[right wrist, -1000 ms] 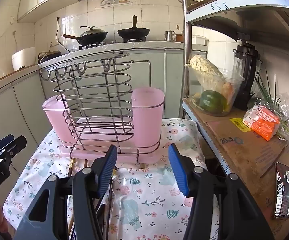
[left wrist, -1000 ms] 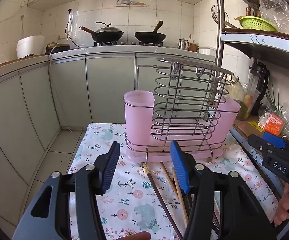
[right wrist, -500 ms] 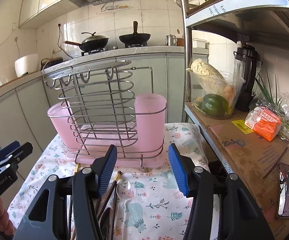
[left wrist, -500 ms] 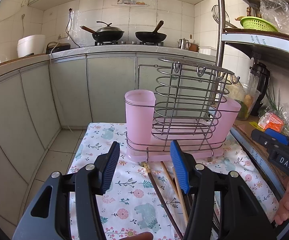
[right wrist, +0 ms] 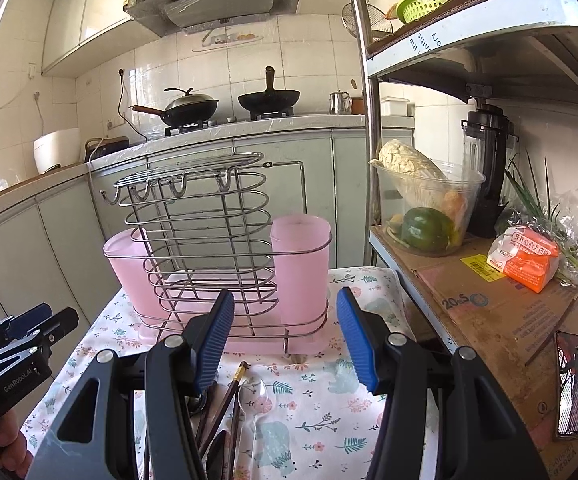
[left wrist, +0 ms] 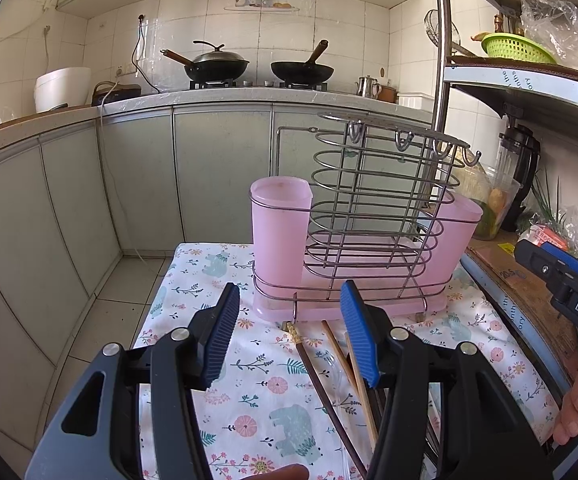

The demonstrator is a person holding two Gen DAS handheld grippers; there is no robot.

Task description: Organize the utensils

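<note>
Item one: my left gripper [left wrist: 287, 334], whose fingers [left wrist: 222, 332] I am holding wide apart with nothing between them, hovering over the floral cloth on the table [left wrist: 193, 280]. Item two: my right gripper [right wrist: 285, 338], fingers [right wrist: 355, 340] likewise spread wide and gripping nothing, pointing at the same table from the other side. Item three: the wire utensil rack [left wrist: 373, 208] [right wrist: 205, 240], standing upright on a pink tray at 12 o'clock of both grippers, with a pink cup [left wrist: 281, 228] [right wrist: 301, 264] seated at each end. Item four: the chopsticks [left wrist: 331, 396] [right wrist: 225, 400], lying loose on the cloth just in front of the rack, at 5 o'clock of my left fingers and at 7 o'clock of my right ones. Item five: a clear plastic spoon [right wrist: 255, 400], lying just beside the chopsticks, bowl toward the rack. Item six: a cardboard-lined shelf [right wrist: 489, 312] at 3 o'clock of my right gripper, carrying a bowl of vegetables [right wrist: 429, 212] and a blender [right wrist: 489, 168].
</note>
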